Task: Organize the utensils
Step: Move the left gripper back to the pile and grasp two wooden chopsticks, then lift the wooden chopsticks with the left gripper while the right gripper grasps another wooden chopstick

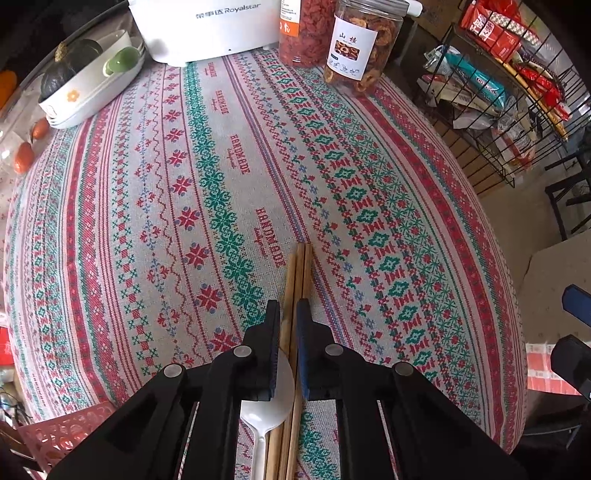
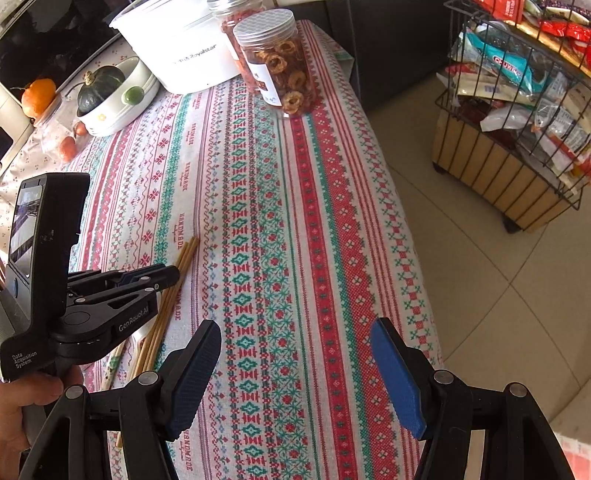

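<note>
A bundle of wooden chopsticks [image 1: 298, 273] lies on the patterned tablecloth [image 1: 207, 177], tips pointing away. My left gripper [image 1: 288, 308] has its jaws closed to a narrow gap around the chopsticks, gripping them. A white plastic spoon [image 1: 264, 410] lies under the left gripper beside the chopsticks. In the right wrist view the left gripper [image 2: 173, 275] sits over the chopsticks [image 2: 184, 254]. My right gripper [image 2: 295, 373] is wide open and empty above the cloth near the table's right edge.
At the far end stand a white Royalstar appliance [image 1: 207, 29], two jars of dried fruit [image 1: 362, 48], and a white dish with a dark squash [image 1: 74, 62]. A wire rack of snack packs [image 2: 517, 103] stands on the floor to the right. A red perforated basket [image 1: 66, 432] is at near left.
</note>
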Available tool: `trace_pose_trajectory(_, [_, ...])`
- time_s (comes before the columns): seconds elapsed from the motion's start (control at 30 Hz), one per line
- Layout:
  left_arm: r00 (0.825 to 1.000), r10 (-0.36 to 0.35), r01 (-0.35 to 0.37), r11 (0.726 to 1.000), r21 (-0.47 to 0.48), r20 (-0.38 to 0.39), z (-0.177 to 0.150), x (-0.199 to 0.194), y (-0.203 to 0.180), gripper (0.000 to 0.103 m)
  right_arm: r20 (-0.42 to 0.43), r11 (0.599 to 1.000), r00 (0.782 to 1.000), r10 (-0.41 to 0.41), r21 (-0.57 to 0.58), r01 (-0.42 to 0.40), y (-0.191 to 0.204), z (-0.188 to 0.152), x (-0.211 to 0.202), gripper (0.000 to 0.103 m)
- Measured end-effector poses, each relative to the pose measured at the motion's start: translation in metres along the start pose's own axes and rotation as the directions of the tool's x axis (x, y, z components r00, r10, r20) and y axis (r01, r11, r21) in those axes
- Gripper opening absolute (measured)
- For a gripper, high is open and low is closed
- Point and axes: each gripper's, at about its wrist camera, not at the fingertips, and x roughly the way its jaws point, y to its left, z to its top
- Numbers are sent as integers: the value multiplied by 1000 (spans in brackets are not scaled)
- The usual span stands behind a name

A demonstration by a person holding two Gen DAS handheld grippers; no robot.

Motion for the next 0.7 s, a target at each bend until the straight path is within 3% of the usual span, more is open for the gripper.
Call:
trace_pose_trajectory(0.1, [999,51,-51,999,-3,-8,0,2,6,9,2,1000,1000,-1,-5,1,1,-1,-1,72])
trace_pose_trajectory(0.27, [1000,3,-3,1000,-26,-5,-6,5,16,9,2,1000,1000,-2,-4,2,1,0,0,72])
trace_pose_trajectory(0.53, [999,24,-24,1000,-13,21,-3,12,16,4,-19,1000,1000,-7,-21,6,6,-1,7,72])
trace_pose_trajectory(0.7, [988,-49,50,999,-3,149,-13,-27,18,4,-18,999,1000,-14,-31,13,9,2,9,72])
